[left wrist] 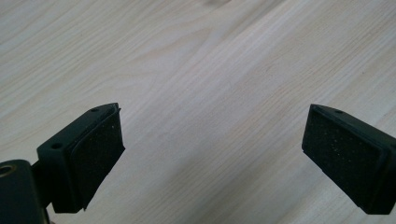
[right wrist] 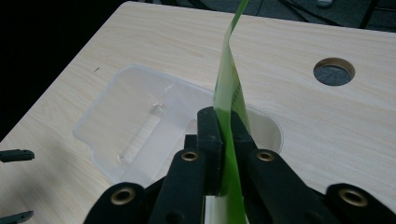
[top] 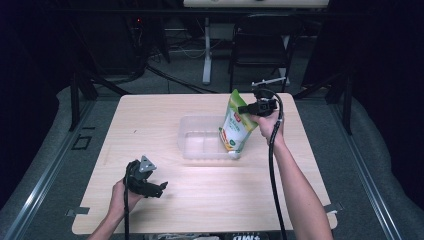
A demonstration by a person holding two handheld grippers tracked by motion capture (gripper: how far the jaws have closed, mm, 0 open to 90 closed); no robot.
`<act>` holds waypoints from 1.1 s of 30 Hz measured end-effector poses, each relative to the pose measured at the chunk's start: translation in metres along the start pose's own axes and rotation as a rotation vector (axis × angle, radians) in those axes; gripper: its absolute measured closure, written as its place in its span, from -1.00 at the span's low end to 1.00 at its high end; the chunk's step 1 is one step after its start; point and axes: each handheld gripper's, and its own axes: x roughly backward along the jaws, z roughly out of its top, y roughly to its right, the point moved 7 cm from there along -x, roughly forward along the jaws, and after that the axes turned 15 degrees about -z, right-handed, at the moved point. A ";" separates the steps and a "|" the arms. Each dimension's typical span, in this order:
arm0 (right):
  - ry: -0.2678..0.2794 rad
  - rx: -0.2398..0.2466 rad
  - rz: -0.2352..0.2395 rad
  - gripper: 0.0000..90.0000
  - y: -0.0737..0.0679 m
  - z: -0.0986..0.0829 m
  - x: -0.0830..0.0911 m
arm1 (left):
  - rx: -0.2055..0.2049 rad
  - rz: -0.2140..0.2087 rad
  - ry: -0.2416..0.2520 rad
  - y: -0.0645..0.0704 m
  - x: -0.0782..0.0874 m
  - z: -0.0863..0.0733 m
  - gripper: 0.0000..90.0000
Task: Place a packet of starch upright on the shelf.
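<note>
The right gripper (top: 248, 108) is clamping the upper edge of a green and white plastic pouch with a red label (top: 236, 126), its two black jaws pressed together on the thin green film. In the right gripper view the pouch (right wrist: 229, 93) is rising edge-on out of the closed jaws of that gripper (right wrist: 223, 122). The pouch is hanging tilted from this grip, its lower end dipping into the right part of a clear, shallow, rectangular plastic tray (top: 192, 131) that is sitting near the middle of the pale wooden table (top: 150, 115), somewhat toward the far edge. Whether the bottom of the pouch is touching the tray floor cannot be told. In the right gripper view the tray (right wrist: 116, 112) is lying below and to the left of the jaws, and a round hole in the table (right wrist: 334, 71) is showing off to the right.

The left gripper (top: 156, 189) is resting low over the table near its near-left corner, well apart from tray and pouch. Its jaws are standing wide apart around nothing, and in the left gripper view its dark pads (left wrist: 100, 154) are framing bare wood grain (left wrist: 210, 93).
</note>
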 end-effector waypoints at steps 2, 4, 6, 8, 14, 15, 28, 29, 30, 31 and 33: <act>-0.001 -0.008 0.000 0.89 0.001 0.000 0.000 | 0.003 0.000 0.003 0.000 0.000 0.000 -0.89; 0.003 -0.013 0.003 0.87 0.002 0.000 0.001 | 0.003 0.004 0.004 0.000 0.001 0.000 -0.89; 0.003 -0.013 0.006 0.80 0.003 0.000 0.003 | 0.000 0.006 0.002 0.000 0.001 0.000 -0.89; 0.003 -0.019 0.004 0.68 0.005 0.001 0.005 | 0.000 0.002 -0.002 0.000 0.002 0.000 -0.89; 0.004 -0.003 0.010 0.17 0.010 -0.002 0.015 | -0.003 0.001 0.000 0.002 0.000 0.001 -0.89; 0.007 -0.001 0.011 0.07 0.010 -0.002 0.017 | -0.003 0.001 -0.001 0.002 0.000 0.001 -0.89; 0.044 0.103 0.022 -0.63 0.006 -0.026 0.066 | -0.004 0.004 0.000 0.002 0.000 0.002 -0.89; 0.047 0.113 0.025 -0.66 0.006 -0.030 0.070 | -0.006 0.004 -0.001 0.002 0.000 0.002 -0.89; 0.050 0.124 0.023 -0.67 0.005 -0.035 0.073 | -0.005 0.005 0.000 0.002 0.000 0.002 -0.89; 0.051 0.138 0.017 -0.68 0.004 -0.040 0.077 | -0.006 0.004 0.001 0.002 0.000 0.002 -0.89; 0.040 0.161 0.017 -0.73 0.002 -0.053 0.084 | -0.004 0.006 0.001 0.002 0.000 0.002 -0.89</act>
